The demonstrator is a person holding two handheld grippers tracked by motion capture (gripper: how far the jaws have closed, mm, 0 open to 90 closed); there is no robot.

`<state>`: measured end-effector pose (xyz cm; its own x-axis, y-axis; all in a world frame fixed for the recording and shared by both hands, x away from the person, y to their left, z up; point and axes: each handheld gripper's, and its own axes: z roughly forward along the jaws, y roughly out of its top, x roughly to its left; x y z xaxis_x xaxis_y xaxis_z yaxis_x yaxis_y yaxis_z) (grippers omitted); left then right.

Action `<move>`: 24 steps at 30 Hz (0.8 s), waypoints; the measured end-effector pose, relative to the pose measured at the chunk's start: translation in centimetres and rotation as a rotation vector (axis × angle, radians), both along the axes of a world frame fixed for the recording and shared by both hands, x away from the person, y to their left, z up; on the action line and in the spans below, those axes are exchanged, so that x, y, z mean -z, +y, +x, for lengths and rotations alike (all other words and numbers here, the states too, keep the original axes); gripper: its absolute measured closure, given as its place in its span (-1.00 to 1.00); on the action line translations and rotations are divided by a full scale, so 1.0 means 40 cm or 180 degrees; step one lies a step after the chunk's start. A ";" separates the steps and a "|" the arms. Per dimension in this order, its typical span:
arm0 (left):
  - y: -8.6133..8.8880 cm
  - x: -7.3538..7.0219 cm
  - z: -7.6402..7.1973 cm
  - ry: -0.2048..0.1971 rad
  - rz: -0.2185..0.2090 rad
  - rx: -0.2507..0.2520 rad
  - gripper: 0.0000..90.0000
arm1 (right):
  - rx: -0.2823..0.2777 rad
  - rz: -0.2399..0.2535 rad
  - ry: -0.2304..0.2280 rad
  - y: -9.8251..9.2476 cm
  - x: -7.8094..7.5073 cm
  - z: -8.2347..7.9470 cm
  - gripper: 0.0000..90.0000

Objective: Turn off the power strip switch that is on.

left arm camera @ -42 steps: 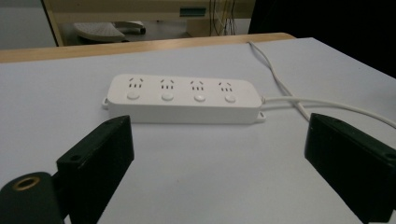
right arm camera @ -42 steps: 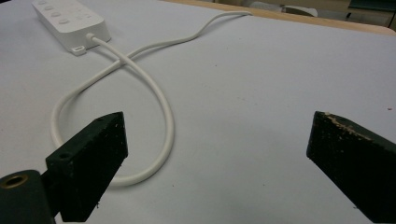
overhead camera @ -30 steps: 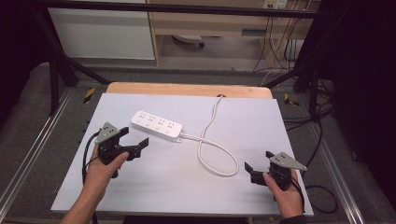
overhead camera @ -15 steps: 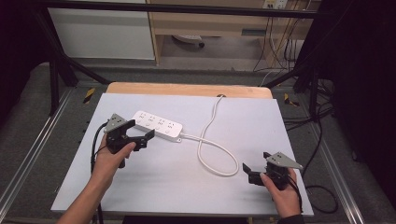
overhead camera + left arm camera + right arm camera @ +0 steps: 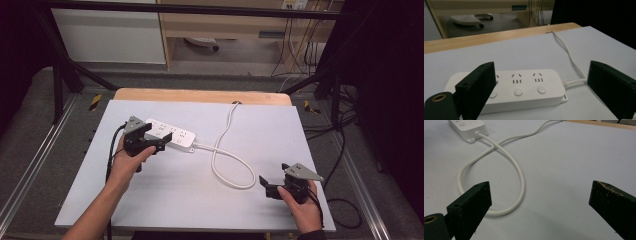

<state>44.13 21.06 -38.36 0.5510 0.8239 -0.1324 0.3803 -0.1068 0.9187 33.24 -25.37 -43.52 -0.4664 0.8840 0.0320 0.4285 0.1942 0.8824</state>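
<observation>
A white power strip [image 5: 176, 135] lies flat on the white table top [image 5: 260, 125], left of centre. Its white cable [image 5: 226, 161] runs right, curls into a loop and leads off to the far edge. My left gripper [image 5: 157, 134] hovers open at the strip's left end, jaws spread wider than the strip. In the left gripper view the power strip [image 5: 524, 88] with its sockets and round buttons sits between and just beyond the open left gripper [image 5: 542, 72]. My right gripper [image 5: 274, 176] rests open near the front right; in its own view the right gripper [image 5: 541, 188] faces the cable loop [image 5: 520, 178].
A wooden table edge [image 5: 200, 95] shows behind the white top. Beyond it stand a shelf unit [image 5: 225, 25] and hanging wires [image 5: 300, 45]. Black frame bars [image 5: 65, 65] and rails flank the table on both sides.
My left gripper has moved forward and right, up to the power strip's left end. The right gripper has stayed almost still.
</observation>
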 end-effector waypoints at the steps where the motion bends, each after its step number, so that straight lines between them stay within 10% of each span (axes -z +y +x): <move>1: -0.001 0.002 0.006 0.0015 -0.0024 0.0015 -0.81 | -0.0021 0.0006 0.0002 0.000 0.000 0.001 -0.87; 24: 0.003 0.068 0.090 0.0181 0.0237 -0.0340 -0.67 | 0.0027 0.0021 0.0078 -0.011 0.005 0.007 -0.91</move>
